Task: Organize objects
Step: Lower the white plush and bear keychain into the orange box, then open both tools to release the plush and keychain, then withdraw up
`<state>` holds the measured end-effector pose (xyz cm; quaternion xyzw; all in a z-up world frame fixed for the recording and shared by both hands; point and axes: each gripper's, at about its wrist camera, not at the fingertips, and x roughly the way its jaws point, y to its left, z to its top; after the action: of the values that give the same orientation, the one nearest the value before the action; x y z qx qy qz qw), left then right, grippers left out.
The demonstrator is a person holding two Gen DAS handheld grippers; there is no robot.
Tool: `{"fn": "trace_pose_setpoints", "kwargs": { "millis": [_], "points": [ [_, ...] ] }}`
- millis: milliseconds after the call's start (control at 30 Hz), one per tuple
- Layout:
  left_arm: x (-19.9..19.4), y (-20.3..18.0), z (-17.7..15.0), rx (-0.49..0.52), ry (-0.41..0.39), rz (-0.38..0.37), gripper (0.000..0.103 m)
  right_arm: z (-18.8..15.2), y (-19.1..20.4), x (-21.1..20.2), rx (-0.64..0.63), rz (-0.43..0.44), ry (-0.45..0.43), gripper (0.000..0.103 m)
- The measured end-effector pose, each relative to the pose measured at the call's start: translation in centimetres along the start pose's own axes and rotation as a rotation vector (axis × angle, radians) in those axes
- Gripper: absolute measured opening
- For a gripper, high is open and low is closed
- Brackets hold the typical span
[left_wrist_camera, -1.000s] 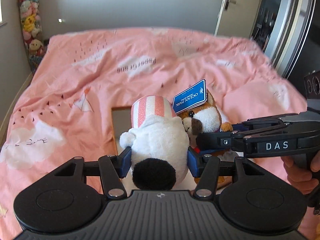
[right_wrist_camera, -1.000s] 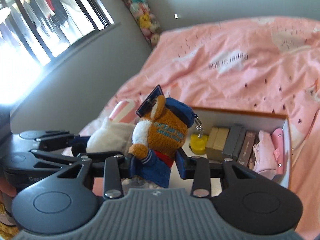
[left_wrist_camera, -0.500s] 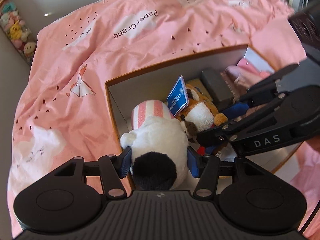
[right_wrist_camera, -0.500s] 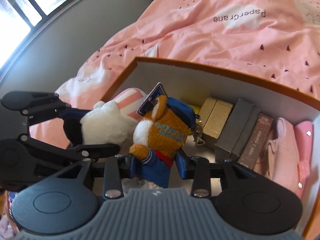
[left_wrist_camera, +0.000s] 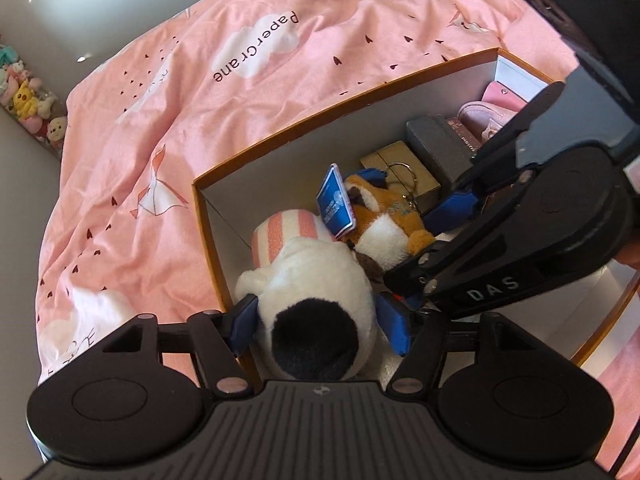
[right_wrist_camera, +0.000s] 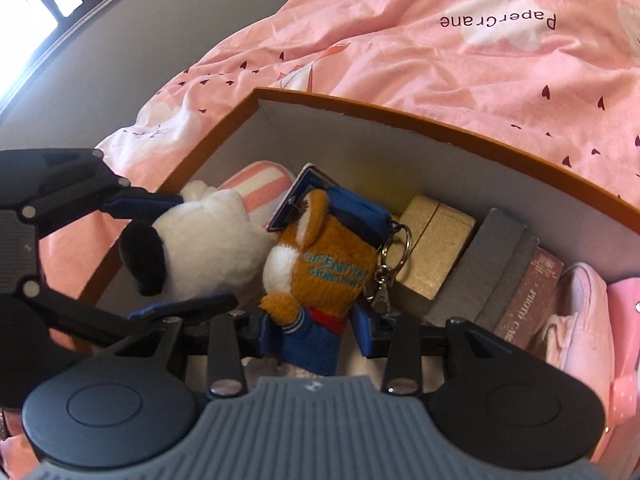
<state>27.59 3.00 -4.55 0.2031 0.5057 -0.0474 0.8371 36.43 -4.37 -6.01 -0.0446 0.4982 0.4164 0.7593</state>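
Note:
My left gripper is shut on a white plush with a black tail and a pink-striped ear, holding it inside the left end of an orange-rimmed box. My right gripper is shut on an orange plush in a blue outfit, with a blue tag and a key ring, just right of the white plush in the same box. The two plushes touch. The right gripper also shows in the left wrist view, and the left gripper in the right wrist view.
The box's right part holds a gold box, grey boxes, a brown book and pink items. The box lies on a pink duvet. Plush toys hang by the wall.
Both grippers have moved forward and down with their plushes, from above the bed's near side into the left end of the box. Both stay shut.

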Motion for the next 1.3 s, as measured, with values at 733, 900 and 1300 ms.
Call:
{"fn": "trace_pose_setpoints", "kwargs": {
  "millis": [733, 900, 1300],
  "points": [
    [-0.3, 0.4, 0.3, 0.081, -0.012, -0.015, 0.082, 0.0, 0.3, 1.5, 0.009, -0.049, 0.016, 0.044],
    [-1.5, 1.0, 0.7, 0.077, -0.011, -0.030, 0.076, -0.1, 0.3, 1.5, 0.002, -0.048, 0.018, 0.046],
    [-2.3, 0.0, -0.9, 0.232, 0.029, -0.053, 0.061, -0.6, 1.2, -0.8, -0.138, -0.056, -0.021, 0.060]
  ]
}}
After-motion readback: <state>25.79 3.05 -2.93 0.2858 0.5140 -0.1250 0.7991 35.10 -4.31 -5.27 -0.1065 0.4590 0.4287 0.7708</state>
